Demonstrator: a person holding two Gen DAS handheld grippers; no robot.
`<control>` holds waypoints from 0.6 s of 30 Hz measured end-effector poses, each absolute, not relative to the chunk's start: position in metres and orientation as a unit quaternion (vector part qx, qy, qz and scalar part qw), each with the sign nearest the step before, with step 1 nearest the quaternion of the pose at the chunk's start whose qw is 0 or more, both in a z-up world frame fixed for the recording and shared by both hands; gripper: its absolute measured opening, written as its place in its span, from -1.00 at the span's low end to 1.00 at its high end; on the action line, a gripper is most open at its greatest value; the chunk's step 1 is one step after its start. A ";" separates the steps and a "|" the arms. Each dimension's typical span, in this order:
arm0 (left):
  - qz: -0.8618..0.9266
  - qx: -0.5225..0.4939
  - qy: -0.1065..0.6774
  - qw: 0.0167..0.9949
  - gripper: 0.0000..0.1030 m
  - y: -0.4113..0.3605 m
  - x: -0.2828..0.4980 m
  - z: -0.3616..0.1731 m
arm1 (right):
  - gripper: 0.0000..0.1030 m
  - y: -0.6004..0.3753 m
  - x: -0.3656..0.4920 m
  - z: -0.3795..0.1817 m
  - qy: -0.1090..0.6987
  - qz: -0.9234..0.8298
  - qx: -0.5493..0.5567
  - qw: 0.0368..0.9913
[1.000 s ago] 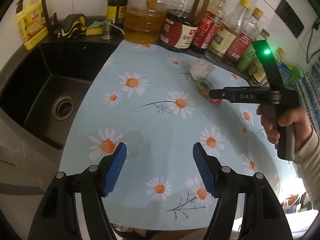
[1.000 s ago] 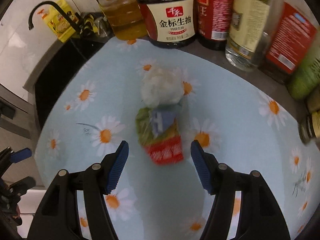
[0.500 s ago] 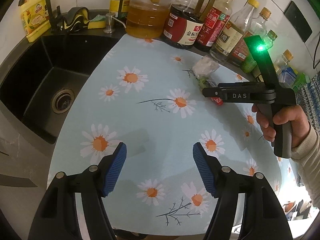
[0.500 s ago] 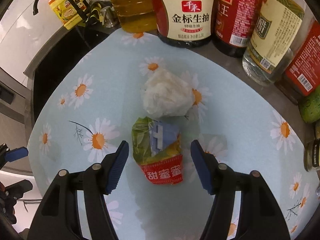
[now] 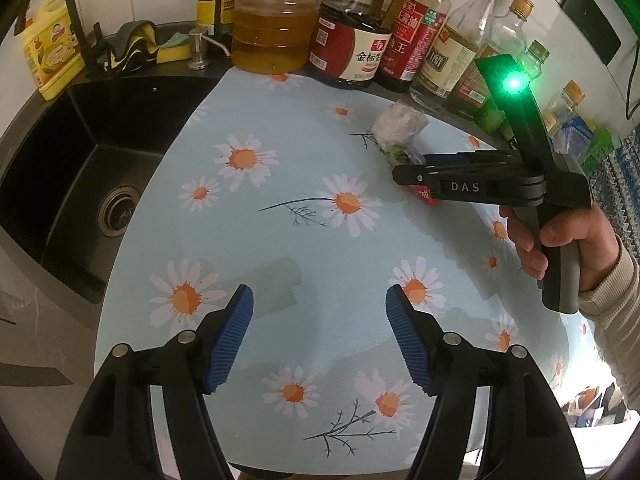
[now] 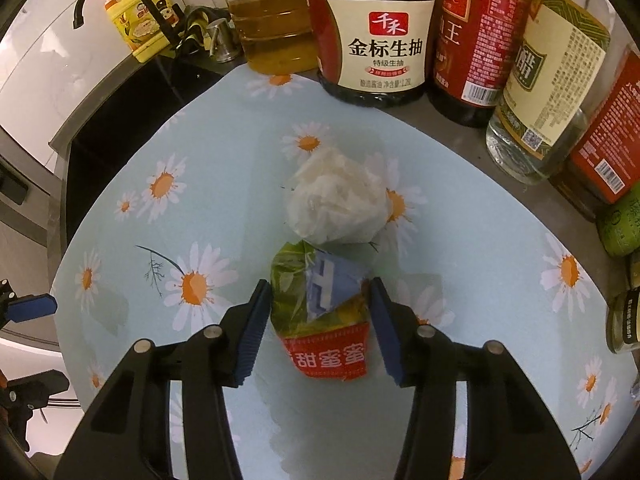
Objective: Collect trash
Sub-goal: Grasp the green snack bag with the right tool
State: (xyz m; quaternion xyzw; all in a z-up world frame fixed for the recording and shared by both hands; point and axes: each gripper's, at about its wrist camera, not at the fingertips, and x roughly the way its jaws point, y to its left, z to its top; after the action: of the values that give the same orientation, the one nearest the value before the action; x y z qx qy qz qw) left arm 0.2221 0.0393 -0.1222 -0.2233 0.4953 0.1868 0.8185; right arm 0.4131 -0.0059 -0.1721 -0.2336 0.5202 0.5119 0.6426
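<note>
While the right claw (image 6: 318, 314) tilts down over the daisy-print cloth (image 6: 200, 216) on the tabletop, its blue pads (image 6: 252, 328) close on either side of a crumpled snack wrapper (image 6: 320, 312), green and blue with a red printed band; the jaws have just been closing and now press the wrapper's edges. Just beyond the wrapper, touching its far end, lies a wad of crumpled white plastic (image 6: 336, 204). Behind both stands a row of bottles along the wall, among them a dark soy sauce jug (image 6: 376, 32) and a jug of golden cooking oil (image 6: 272, 24). Seen from the left wrist, the left claw (image 5: 318, 332) hangs open above bare cloth near the front edge, nothing between its pads, well apart from the trash. A hand (image 5: 560, 236) in a pale knitted sleeve grips the right tool's handle, a green light glowing on top. A black sink (image 5: 80, 160) with its drain lies to the left of the cloth.
</note>
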 end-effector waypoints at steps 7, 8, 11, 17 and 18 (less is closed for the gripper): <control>0.176 -0.220 0.497 0.821 0.30 0.041 0.237 -0.126 | -0.02 -0.027 0.418 -0.165 0.529 0.509 -0.206 0.647; 0.174 -0.219 0.497 0.822 0.30 0.040 0.240 -0.126 | -0.02 -0.032 0.420 -0.162 0.530 0.507 -0.202 0.649; 0.162 -0.210 0.498 0.826 0.30 0.039 0.254 -0.125 | -0.02 -0.047 0.425 -0.155 0.533 0.501 -0.185 0.657; 0.135 -0.187 0.504 0.833 0.30 0.041 0.296 -0.129 | -0.02 -0.086 0.429 -0.144 0.541 0.487 -0.154 0.668; 0.129 -0.184 0.503 0.834 0.30 0.042 0.304 -0.130 | -0.02 -0.095 0.429 -0.143 0.543 0.482 -0.149 0.671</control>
State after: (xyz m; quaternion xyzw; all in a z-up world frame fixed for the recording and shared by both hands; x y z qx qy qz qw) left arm 0.3043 0.0423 -0.1298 -0.1841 0.5035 0.1294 0.8342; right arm 0.4295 -0.0946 -0.1434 -0.1495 0.5431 0.4823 0.6709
